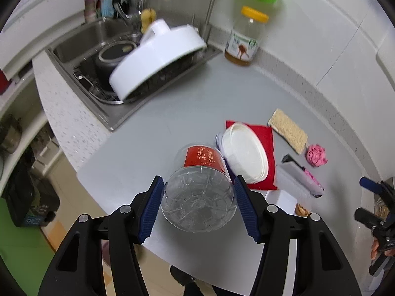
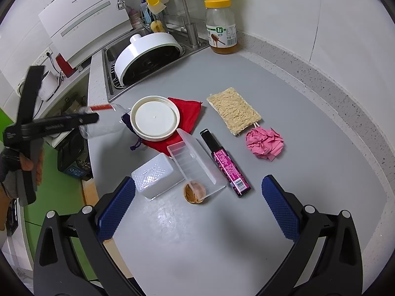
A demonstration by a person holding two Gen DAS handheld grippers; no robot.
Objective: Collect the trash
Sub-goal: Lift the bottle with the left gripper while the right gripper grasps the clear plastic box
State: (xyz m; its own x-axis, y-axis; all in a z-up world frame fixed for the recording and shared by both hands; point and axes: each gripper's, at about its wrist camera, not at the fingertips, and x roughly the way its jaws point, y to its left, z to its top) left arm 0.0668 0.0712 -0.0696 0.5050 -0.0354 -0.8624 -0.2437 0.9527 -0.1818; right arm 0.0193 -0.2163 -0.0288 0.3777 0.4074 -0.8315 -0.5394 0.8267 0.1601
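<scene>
My left gripper (image 1: pixel 198 204) is shut on a clear plastic bottle (image 1: pixel 197 197) with a red label, holding it by its base end above the grey counter's left edge; the bottle also shows in the right wrist view (image 2: pixel 103 123). My right gripper (image 2: pixel 197 204) is open and empty above the counter's front. Ahead of it lie a crumpled pink paper (image 2: pixel 265 143), a dark pink-labelled box (image 2: pixel 227 164), a small brown cup (image 2: pixel 194 192), a clear plastic case (image 2: pixel 195 162) and a white textured box (image 2: pixel 155 176).
A white round lid (image 2: pixel 155 117) lies on a red cloth (image 2: pixel 190 113). A loofah pad (image 2: pixel 234 113) lies behind. A honey jar (image 2: pixel 221 27) stands at the back. The sink (image 2: pixel 148 56) at back left holds a white appliance. A black bin (image 1: pixel 32 197) is on the floor.
</scene>
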